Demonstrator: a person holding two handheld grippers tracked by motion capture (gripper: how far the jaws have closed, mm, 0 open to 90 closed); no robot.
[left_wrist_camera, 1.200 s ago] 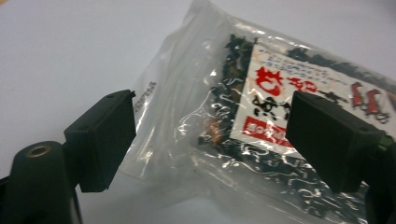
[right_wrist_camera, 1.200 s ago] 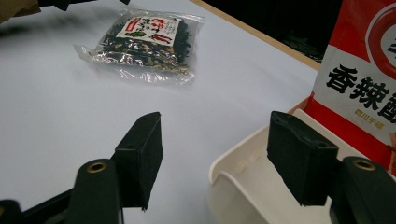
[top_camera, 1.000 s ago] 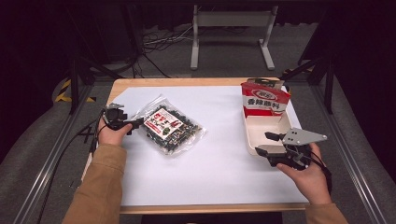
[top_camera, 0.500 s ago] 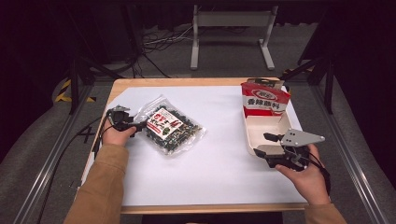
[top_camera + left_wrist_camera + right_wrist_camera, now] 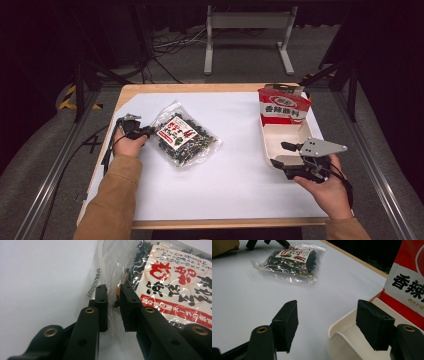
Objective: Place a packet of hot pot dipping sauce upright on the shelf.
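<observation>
Left hand-held gripper (image 5: 113, 296) pinching clear plastic bag of dark dried food (image 5: 160, 277)
Its jaws have just been closing on the bag's edge; right hand-held gripper (image 5: 327, 322) spread beside white tray (image 5: 352, 340).

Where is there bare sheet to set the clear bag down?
The widest bare patch lies between the clear bag and the white tray, running to the near edge. The far strip beyond the bag is bare too. The right side is crowded by tray and red pouch.

High view looks down over the table (image 5: 220, 200); 2 gripper views sit low, sharing the bag (image 5: 184, 139) (image 5: 155, 277) (image 5: 292, 261).
</observation>
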